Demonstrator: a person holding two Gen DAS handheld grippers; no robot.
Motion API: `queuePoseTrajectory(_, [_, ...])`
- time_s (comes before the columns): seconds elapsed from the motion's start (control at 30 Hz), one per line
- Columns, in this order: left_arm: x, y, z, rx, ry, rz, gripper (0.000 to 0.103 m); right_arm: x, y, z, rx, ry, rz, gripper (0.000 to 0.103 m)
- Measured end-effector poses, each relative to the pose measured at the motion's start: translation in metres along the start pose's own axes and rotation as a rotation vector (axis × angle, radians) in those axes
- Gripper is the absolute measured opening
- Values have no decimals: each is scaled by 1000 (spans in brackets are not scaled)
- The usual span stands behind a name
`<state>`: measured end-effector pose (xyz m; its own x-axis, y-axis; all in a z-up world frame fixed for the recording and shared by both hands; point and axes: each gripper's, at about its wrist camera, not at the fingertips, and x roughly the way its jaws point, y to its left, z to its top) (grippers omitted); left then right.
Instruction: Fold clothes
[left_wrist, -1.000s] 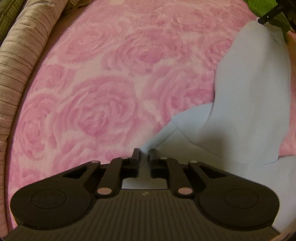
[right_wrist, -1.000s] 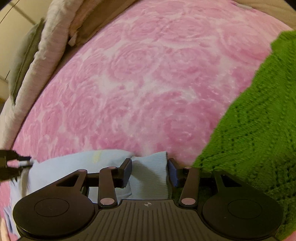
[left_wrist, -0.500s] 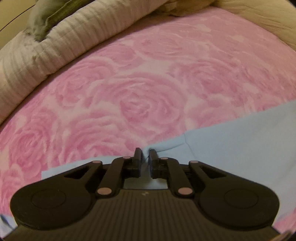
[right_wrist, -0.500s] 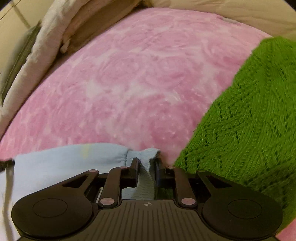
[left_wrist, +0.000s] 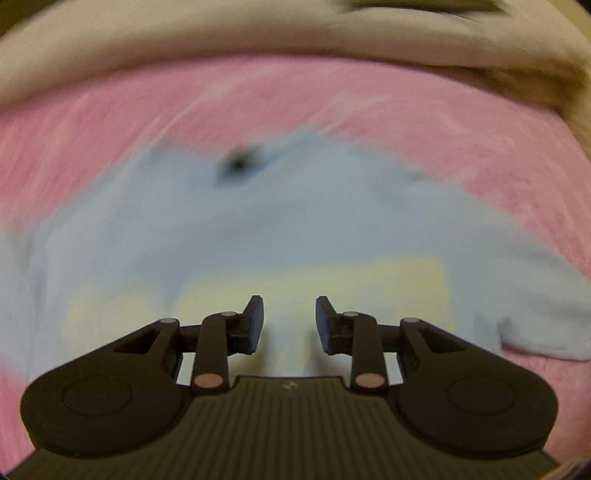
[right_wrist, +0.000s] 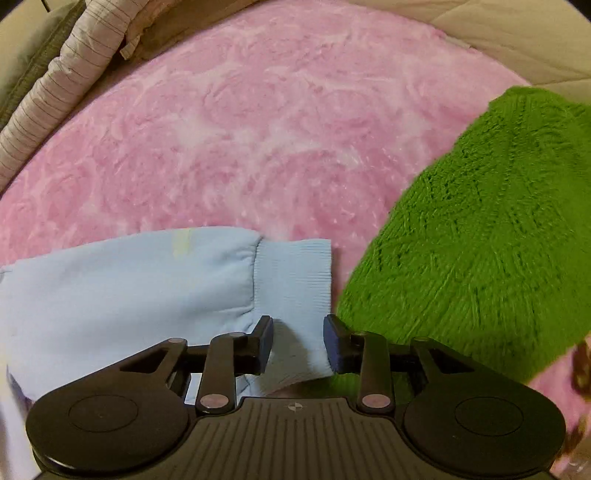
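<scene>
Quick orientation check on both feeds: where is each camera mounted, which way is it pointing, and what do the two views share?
Left wrist: sits on the left gripper, looking down along its open fingers at the blurred light blue garment.
Right wrist: sits on the right gripper, fingers open over the garment's ribbed cuff, green knit to the right.
Shared: the blue garment and pink rose blanket; no hand shows.

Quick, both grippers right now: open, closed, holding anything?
Left gripper: open, empty, above the light blue sweatshirt.
Right gripper: open, jaws either side of the ribbed cuff, not clamped.
</scene>
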<state>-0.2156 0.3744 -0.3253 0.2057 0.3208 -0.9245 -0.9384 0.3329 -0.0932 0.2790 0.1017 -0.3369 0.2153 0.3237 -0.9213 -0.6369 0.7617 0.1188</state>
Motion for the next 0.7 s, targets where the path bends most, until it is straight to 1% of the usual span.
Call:
queuePoseTrajectory(0.03, [-12, 21, -17, -87, 15, 6, 27, -6, 7, 0, 19, -9, 27, 34])
queuePoseTrajectory(0.07, [-25, 42, -34, -176, 30, 11, 27, -11, 17, 0, 35, -11, 75, 34])
queuePoseTrajectory(0.1, [-36, 61, -48, -240, 32, 28, 27, -18, 32, -1, 34, -15, 125, 34])
queuePoseTrajectory(0.13, [-47, 80, -62, -303, 34, 45, 28, -23, 47, -3, 8, -16, 158, 34])
queuePoseTrajectory(0.17, [-59, 99, -76, -365, 35, 62, 28, -28, 69, -8, -48, -5, 202, 34])
queuePoseTrajectory(0.2, [-68, 117, -85, -397, 27, 84, 28, -32, 92, -13, -102, 8, 244, 34])
queuePoseTrajectory(0.27, [-86, 152, -101, -456, 8, 129, 31, -34, 141, -34, -195, 60, 320, 35])
queuePoseTrajectory(0.3, [-92, 169, -107, -471, -9, 148, 33, -35, 166, -44, -242, 86, 358, 35])
queuePoseTrajectory(0.37, [-101, 202, -109, -480, -49, 184, 36, -37, 215, -66, -333, 136, 430, 35])
queuePoseTrajectory(0.47, [-105, 253, -101, -450, -98, 219, 42, -39, 279, -108, -398, 179, 465, 35])
queuePoseTrajectory(0.5, [-103, 272, -96, -441, -107, 223, 44, -39, 294, -120, -400, 189, 474, 35])
queuePoseTrajectory(0.57, [-92, 304, -87, -439, -110, 210, 45, -37, 323, -144, -390, 218, 482, 35])
queuePoseTrajectory(0.63, [-79, 327, -73, -411, -106, 213, 45, -33, 348, -162, -376, 243, 482, 35])
queuePoseTrajectory(0.7, [-70, 343, -55, -337, -120, 252, 45, -32, 370, -178, -350, 247, 470, 35])
